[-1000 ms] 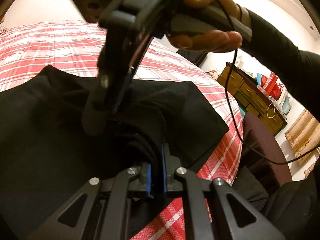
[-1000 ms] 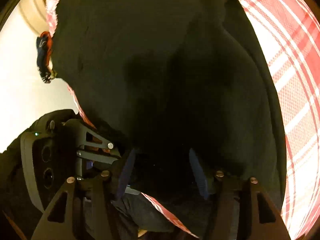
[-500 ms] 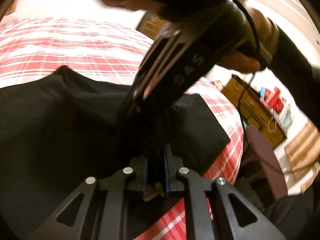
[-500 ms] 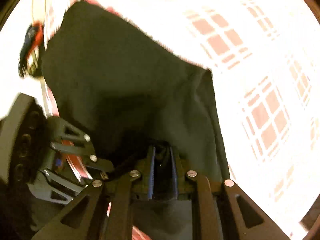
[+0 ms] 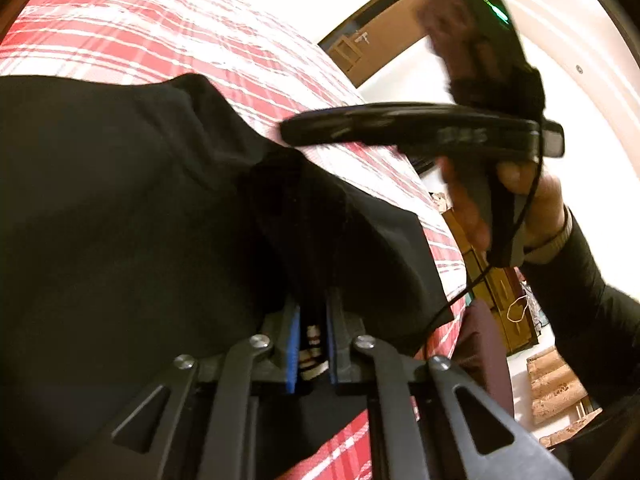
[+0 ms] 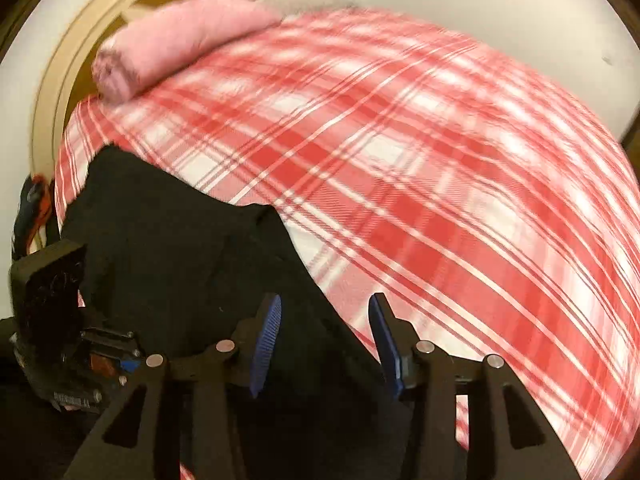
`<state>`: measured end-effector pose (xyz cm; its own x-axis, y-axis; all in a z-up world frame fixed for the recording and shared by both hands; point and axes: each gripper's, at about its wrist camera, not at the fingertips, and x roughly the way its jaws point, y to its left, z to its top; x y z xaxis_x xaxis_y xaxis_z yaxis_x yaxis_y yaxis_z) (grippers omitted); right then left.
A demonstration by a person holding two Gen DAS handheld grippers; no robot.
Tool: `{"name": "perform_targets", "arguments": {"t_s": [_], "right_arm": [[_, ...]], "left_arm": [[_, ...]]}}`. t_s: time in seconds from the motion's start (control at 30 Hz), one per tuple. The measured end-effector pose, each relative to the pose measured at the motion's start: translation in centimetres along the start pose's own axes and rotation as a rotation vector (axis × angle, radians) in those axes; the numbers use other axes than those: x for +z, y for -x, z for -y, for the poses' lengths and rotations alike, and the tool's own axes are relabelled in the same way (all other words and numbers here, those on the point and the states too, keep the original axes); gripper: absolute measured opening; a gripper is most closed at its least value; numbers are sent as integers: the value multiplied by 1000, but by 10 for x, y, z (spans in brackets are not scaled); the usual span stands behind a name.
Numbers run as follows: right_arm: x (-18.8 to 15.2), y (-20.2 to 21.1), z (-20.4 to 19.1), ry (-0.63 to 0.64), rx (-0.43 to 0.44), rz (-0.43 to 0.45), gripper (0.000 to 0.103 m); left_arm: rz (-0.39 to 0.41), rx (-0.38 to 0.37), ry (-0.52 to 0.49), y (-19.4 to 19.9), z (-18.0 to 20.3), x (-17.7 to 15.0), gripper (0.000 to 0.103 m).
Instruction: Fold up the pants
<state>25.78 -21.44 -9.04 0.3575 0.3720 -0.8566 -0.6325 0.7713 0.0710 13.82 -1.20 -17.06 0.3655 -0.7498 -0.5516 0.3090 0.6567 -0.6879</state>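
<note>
Black pants (image 5: 120, 208) lie bunched on the red plaid bed (image 5: 160, 40). My left gripper (image 5: 312, 312) is shut on a thick fold of them near the waistband, with a striped label showing between the blue pads. In the right wrist view the pants (image 6: 180, 248) fill the lower left. My right gripper (image 6: 326, 308) hovers over their edge. Its jaws are opening and the pads press on nothing. A hand holds that right gripper (image 5: 420, 128) above the pants in the left wrist view. The left gripper's body (image 6: 52, 300) shows at the far left.
A pink rolled blanket (image 6: 180, 40) lies at the head of the bed by a cream headboard (image 6: 72, 64). A wooden dresser (image 5: 496, 280) and a dark red chair (image 5: 488, 344) stand beside the bed. A brown door (image 5: 380, 28) is beyond.
My right gripper closed on the pants half a second ago, then let go, rose and tipped up with its jaws spreading. My left gripper stayed shut on the fabric and rolled.
</note>
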Motion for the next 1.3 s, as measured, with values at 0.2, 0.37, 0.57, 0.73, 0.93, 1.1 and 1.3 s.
{"name": "perform_targets", "arguments": {"t_s": [0.2, 0.37, 0.57, 0.73, 0.93, 1.1, 1.3], "right_arm": [[-72, 14, -36, 9, 128, 37, 59], [-110, -24, -67, 35, 83, -13, 59], [-96, 3, -72, -11, 27, 123, 59], [-90, -18, -88, 13, -45, 146, 59], [-92, -43, -109, 39, -69, 145, 59], [-86, -48, -106, -8, -52, 148, 60], [-84, -52, -108, -13, -61, 164, 63]], "left_arm": [[-12, -2, 47, 11, 1, -9, 11], [-51, 19, 113, 10, -4, -11, 13], [-13, 185, -31, 13, 19, -11, 20], [111, 525, -226, 32, 43, -12, 74], [119, 666, -271, 44, 31, -13, 74], [108, 691, -244, 47, 20, -15, 74], [106, 694, -246, 47, 24, -21, 74]]}}
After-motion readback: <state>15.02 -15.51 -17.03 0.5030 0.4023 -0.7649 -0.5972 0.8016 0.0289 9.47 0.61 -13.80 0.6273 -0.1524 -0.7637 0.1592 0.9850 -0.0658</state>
